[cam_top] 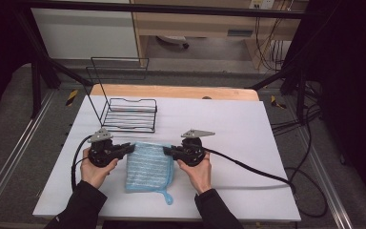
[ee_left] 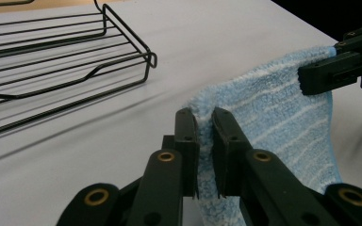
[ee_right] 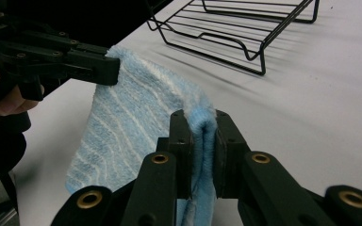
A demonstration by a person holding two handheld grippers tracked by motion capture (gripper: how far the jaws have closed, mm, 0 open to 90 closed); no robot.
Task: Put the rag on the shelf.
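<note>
A white surface [cam_top: 248, 143] carries a black wire rack [cam_top: 128, 113] toward its far left, and nearer the person than the rack, a little to its right, lies a light blue striped towel [cam_top: 148, 168], folded, with a small hanging loop at the corner farthest from the rack. The towel looks light, soft and floppy: terry cloth that will sag and drape wherever it is not supported, with enough nap that it is unlikely to slip. The two far corners, those nearest the rack, seem the sensible places to hold it so it hangs flat. The left claw [ee_left: 204, 117] is clamped on the far left corner, its jaws nearly together with a fold of blue cloth pinched between them. The right claw [ee_right: 201, 121] is clamped on the far right corner in the same way, lifting that edge just off the surface.
</note>
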